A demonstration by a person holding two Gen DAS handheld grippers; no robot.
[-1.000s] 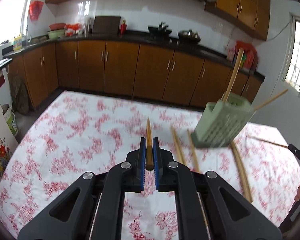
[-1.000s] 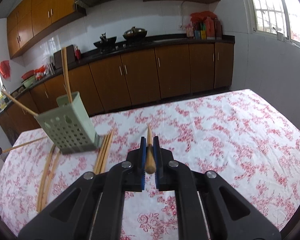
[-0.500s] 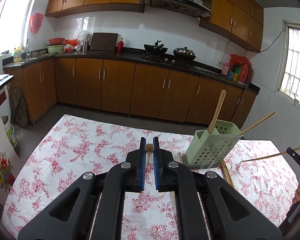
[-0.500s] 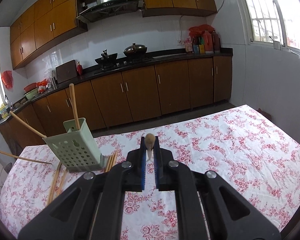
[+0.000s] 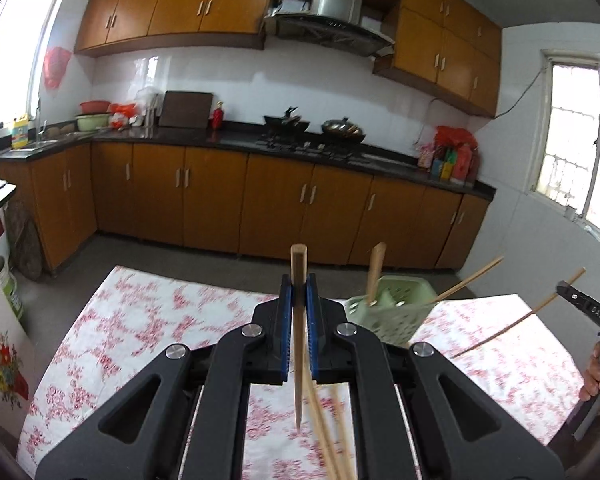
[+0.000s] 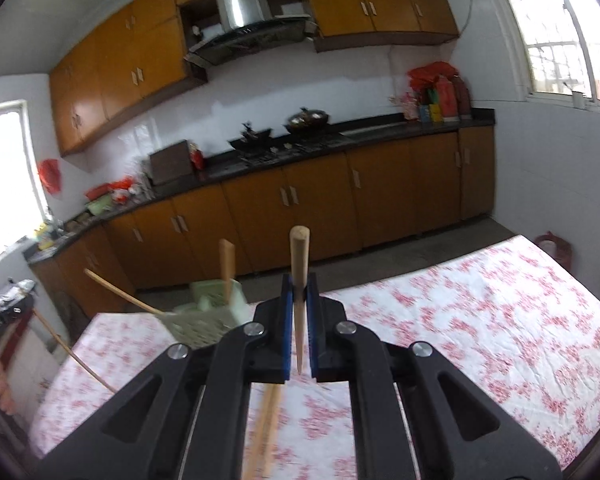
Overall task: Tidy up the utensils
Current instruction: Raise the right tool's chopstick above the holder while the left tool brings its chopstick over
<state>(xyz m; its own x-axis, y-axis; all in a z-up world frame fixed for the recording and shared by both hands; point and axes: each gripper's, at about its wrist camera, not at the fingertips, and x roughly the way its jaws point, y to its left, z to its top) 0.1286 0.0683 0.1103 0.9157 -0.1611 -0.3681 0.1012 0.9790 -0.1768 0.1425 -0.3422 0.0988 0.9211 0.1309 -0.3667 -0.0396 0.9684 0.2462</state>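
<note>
No label in the kitchen reads clearly; the only writing is a few pale characters on a black tool (image 5: pixel 588 312) at three o'clock in the left wrist view, too small to make out, with someone's fingers (image 5: pixel 598 376) wrapped round its handle.

The left gripper (image 5: pixel 299 300) has its blue pads pressed tight on a wooden chopstick (image 5: pixel 299 344), which stands nearly upright, blunt end at twelve o'clock and thin tip hanging down above the floral tablecloth (image 5: pixel 140 320). At two o'clock of it sits the green perforated utensil holder (image 5: pixel 392 312) with chopsticks poking out. More loose chopsticks (image 5: pixel 332 440) lie blurred at six o'clock.

The right gripper (image 6: pixel 299 300) is likewise clamped on a second chopstick (image 6: pixel 299 304), upright. Here the holder (image 6: pixel 212 316) is at ten o'clock, tilted. Loose sticks (image 6: pixel 266 428) lie at six o'clock.

Only the left view shows the black tool and the yellow bottle (image 5: pixel 20 132) by the sink; only the right view shows a red stool (image 6: pixel 552 246) past the table's far corner.
</note>
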